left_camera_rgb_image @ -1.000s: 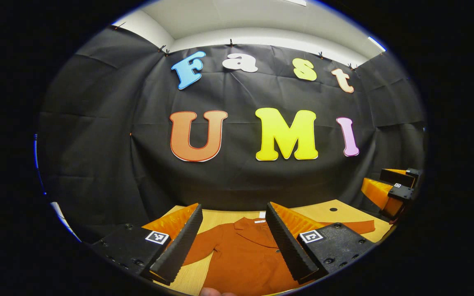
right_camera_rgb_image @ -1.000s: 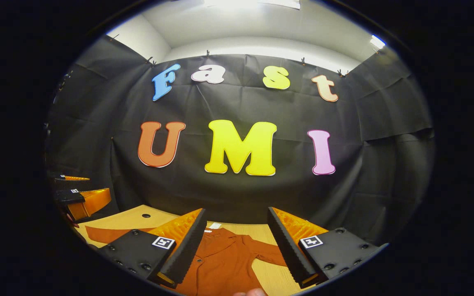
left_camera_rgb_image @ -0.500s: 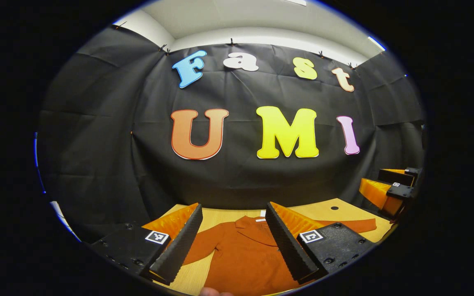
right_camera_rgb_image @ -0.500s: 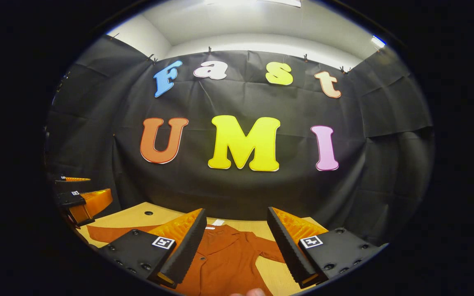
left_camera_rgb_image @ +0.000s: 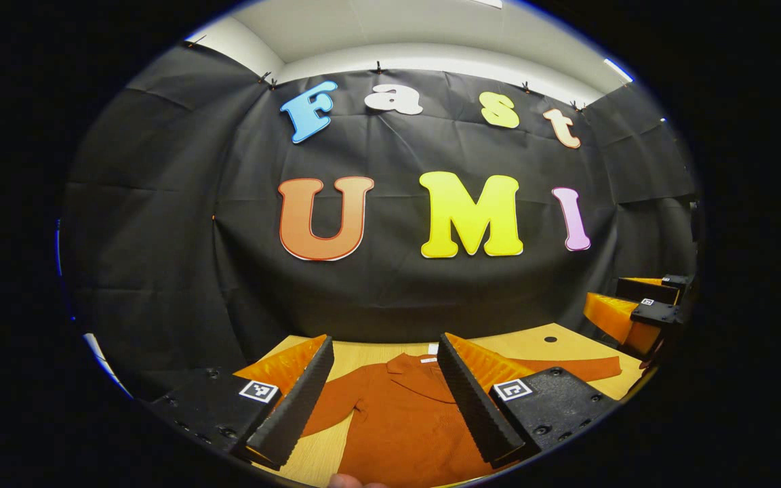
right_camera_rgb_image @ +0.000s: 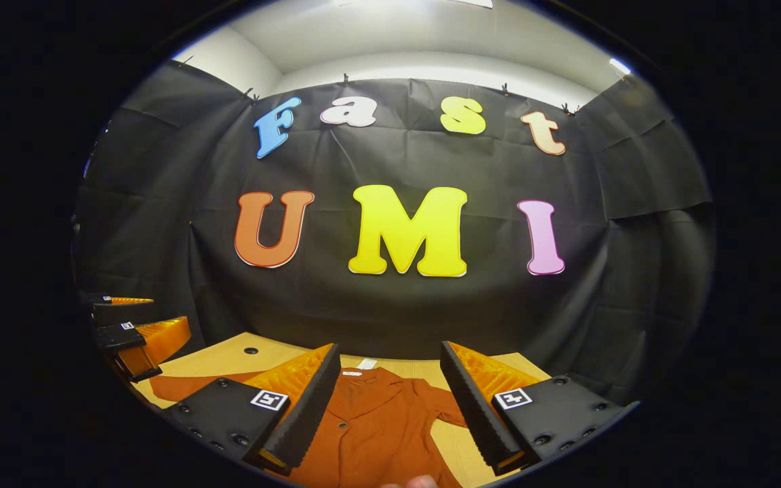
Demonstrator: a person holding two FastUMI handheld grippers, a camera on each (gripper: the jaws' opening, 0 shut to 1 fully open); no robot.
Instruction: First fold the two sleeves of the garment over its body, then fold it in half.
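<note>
shirt: rust shirt [left_camera_rgb_image: 397, 423] lies flat on the table [left_camera_rgb_image: 533, 342], collar toward the far edge, front up with buttons showing [right_camera_rgb_image: 363, 434]
sleeves: both spread out to the sides, one toward each side edge; neither lies over the body, so the first fold looks not yet started
table: light wood, a small dark hole near the far edge [right_camera_rgb_image: 251, 350]
left gripper: [left_camera_rgb_image: 385, 396] held above the shirt near the near edge, fingers wide apart, nothing between them; aimed over collar and chest, likely to line up before going down to a sleeve
right gripper: [right_camera_rgb_image: 390, 400] also above the shirt, fingers apart and empty; it also sits at the right rim of the left gripper view [left_camera_rgb_image: 641, 308]
spacing: grippers well apart, one toward each side of the shirt, which suits taking one sleeve each
hand: fingertip at the bottom edge of the right gripper view [right_camera_rgb_image: 412, 482], holding the tool
stage: start of task, judged from the flat shirt
risk: thin cloth flat on wood, hard to pinch one layer
</note>
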